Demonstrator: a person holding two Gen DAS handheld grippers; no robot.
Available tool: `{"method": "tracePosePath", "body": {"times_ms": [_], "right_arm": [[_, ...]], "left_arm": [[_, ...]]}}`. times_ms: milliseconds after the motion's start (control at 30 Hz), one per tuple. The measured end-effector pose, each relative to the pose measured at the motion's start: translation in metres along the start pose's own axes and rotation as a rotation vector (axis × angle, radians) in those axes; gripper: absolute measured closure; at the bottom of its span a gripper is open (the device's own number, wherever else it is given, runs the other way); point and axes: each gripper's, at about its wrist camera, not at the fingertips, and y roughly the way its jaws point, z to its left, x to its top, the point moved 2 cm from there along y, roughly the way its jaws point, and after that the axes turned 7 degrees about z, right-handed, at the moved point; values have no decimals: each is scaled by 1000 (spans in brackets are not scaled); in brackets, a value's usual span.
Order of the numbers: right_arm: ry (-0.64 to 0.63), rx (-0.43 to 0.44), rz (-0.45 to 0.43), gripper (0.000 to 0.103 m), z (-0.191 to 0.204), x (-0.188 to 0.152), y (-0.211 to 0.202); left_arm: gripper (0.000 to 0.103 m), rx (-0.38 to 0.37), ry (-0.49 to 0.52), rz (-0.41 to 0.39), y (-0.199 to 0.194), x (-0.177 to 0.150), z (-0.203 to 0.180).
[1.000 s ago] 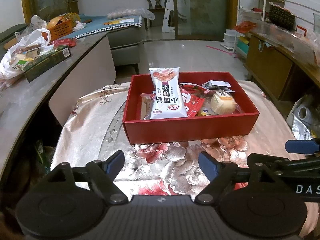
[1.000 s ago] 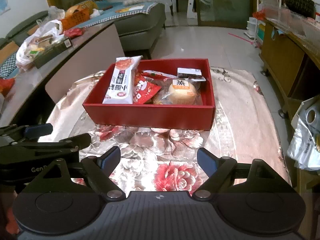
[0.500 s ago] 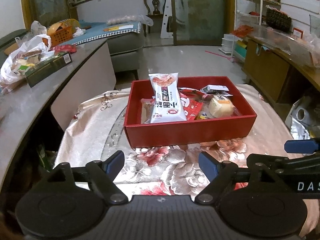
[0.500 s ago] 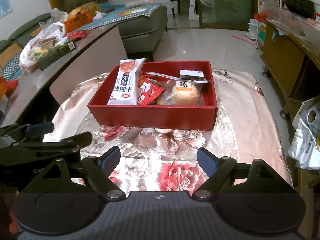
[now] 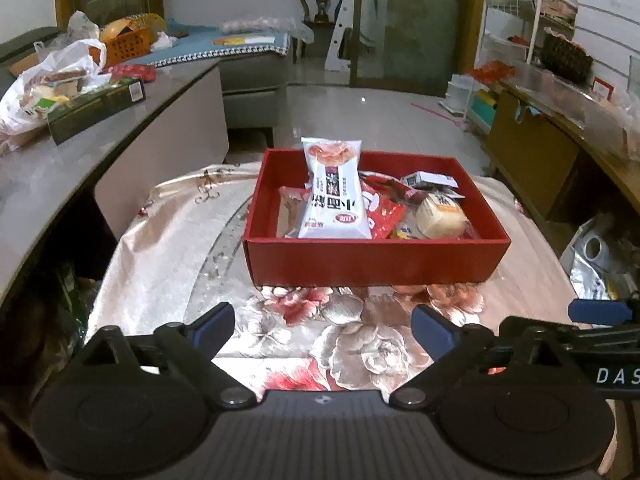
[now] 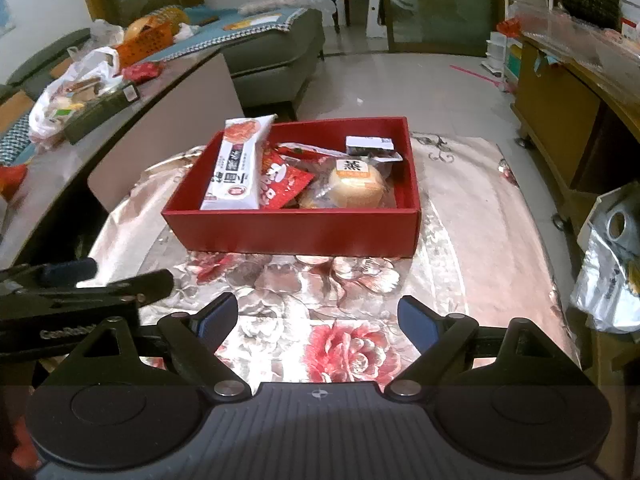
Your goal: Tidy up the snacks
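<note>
Landmark: open red cardboard box (image 5: 376,264), near the middle of my bench under a shiny floral cloth (image 5: 168,248).

Clearance: bare cloth on every side of the box, widest along its near wall.

Contents: long white noodle packet (image 5: 335,196) leaning on the far-left rim; red foil sachet (image 6: 282,184) beside it; round wrapped bun (image 6: 355,186) right of that; small white carton (image 6: 370,145) at the far-right corner.

Left gripper (image 5: 322,326): short of the near wall, fingers opening, nothing between.

Right gripper (image 6: 318,318): likewise opening, empty.
</note>
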Motion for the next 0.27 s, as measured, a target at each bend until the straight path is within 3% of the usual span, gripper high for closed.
{"method": "tracePosePath", "body": {"times_ms": [267], "right_arm": [[12, -23, 24, 12, -5, -2, 6]], "left_arm": [[11, 38, -2, -35, -4, 2, 3]]}}
